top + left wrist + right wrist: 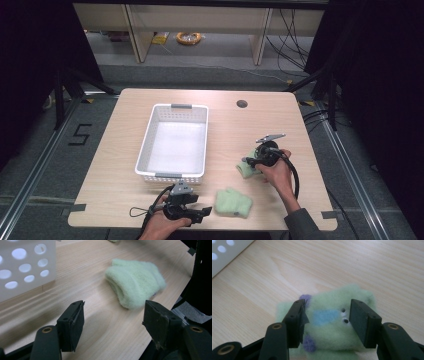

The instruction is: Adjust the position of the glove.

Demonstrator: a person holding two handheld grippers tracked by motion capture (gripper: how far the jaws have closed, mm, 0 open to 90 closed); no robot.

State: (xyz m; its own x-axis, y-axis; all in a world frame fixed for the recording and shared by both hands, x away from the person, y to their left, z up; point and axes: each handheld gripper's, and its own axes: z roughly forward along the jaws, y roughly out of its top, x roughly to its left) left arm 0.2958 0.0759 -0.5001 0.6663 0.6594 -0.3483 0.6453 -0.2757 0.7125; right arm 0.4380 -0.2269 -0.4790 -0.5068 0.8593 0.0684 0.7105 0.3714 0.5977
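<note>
Two fuzzy light-green mittens lie on the wooden table [260,125]. One mitten [233,202] [135,282] rests near the front edge, just right of my left gripper [204,213] [113,306], whose jaws stand open and empty a short way from its cuff. The other mitten [246,170] [329,317] has a blue patch, purple dots and small eyes. My right gripper [248,161] [327,305] hangs right over it with its jaws open, one on each side of the blue patch; whether they touch the fabric I cannot tell.
A white perforated basket [172,106] [25,267] stands empty at the middle left of the table, just beyond the left gripper. A cable hole [242,104] sits near the far edge. The table's front edge runs close to the near mitten.
</note>
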